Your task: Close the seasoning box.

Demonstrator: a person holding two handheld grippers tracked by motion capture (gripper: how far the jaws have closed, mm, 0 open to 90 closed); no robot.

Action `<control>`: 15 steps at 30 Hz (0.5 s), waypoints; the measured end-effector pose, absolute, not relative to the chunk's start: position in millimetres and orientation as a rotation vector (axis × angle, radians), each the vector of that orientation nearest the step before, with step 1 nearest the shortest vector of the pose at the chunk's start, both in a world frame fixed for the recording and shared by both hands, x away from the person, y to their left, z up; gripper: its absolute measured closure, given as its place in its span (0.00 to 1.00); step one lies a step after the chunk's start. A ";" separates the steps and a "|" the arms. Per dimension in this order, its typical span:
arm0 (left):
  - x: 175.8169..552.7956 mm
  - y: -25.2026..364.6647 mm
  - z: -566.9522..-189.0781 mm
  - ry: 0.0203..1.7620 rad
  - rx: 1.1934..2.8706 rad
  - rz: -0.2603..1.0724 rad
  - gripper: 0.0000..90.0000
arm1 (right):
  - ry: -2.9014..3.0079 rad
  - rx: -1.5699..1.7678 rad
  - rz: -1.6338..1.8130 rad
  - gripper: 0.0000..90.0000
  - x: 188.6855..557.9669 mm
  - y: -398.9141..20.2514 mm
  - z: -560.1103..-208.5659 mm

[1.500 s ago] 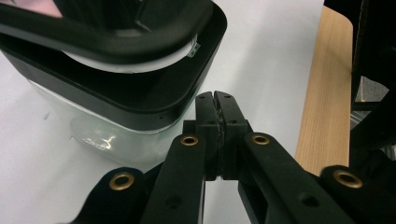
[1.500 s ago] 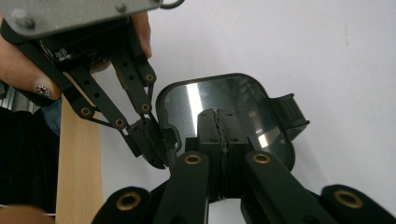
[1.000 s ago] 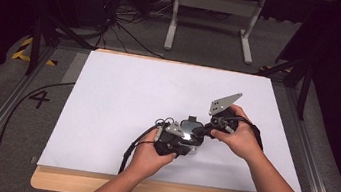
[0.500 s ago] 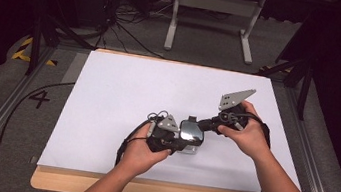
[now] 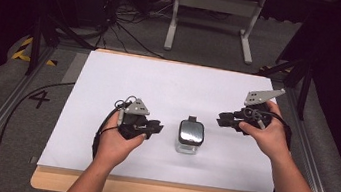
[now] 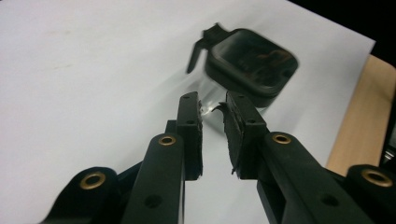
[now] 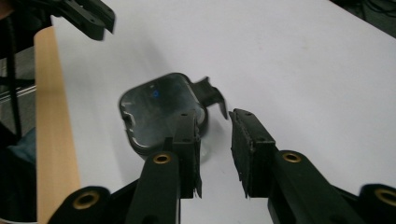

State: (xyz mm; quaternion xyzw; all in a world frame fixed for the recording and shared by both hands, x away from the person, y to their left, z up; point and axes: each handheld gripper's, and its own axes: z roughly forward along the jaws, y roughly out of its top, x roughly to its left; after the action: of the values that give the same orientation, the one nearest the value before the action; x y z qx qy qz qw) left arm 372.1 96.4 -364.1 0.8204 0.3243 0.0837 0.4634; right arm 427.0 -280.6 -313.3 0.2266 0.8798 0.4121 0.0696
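White sheeting (image 5: 110, 82) is covering the table, with a clear jar with a black lid (image 5: 190, 135) standing upright near its front edge. Both forearms are reaching in from below, flanking the jar. Left gripper (image 5: 155, 125) and right gripper (image 5: 221, 119) are each pointing inward at it, jaws just opening, parted and empty, clear of the jar.

Jar alone mid-sheet, open on all sides

The jar (image 5: 190, 136) is the one obstacle on the white sheet (image 5: 170, 86). The left gripper (image 5: 153, 127) and right gripper (image 5: 222, 119) flank it, each apart from it; beyond the jar the sheet lies bare.
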 end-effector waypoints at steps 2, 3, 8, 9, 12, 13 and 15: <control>374.0 104.4 -365.4 0.826 2.016 0.219 0.84 | 2.615 0.736 1.237 0.77 428.8 -292.0 -316.2; 376.0 110.0 -367.2 0.847 2.007 0.221 0.83 | 2.607 0.756 1.238 0.77 429.2 -295.8 -317.3; 384.1 126.3 -375.1 0.920 1.995 0.233 0.81 | 2.548 0.881 1.222 0.72 432.6 -321.6 -329.7; 384.1 126.3 -375.1 0.920 1.995 0.233 0.81 | 2.548 0.881 1.222 0.72 432.6 -321.6 -329.7; 390.8 136.5 -381.7 0.965 1.975 0.235 0.81 | 2.512 0.954 1.203 0.69 433.9 -334.6 -340.1; 392.6 139.2 -383.1 0.977 1.980 0.234 0.80 | 2.503 0.970 1.204 0.68 434.6 -338.5 -344.2; 397.1 143.9 -388.2 0.999 1.974 0.241 0.80 | 2.477 1.019 1.195 0.66 435.3 -346.2 -353.9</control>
State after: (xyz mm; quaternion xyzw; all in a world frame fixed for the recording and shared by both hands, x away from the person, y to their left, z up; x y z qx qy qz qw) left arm 397.1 143.9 -388.2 0.7955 0.4027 0.0969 0.4422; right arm 435.3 -346.2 -353.9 0.3456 0.8400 0.4051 0.1043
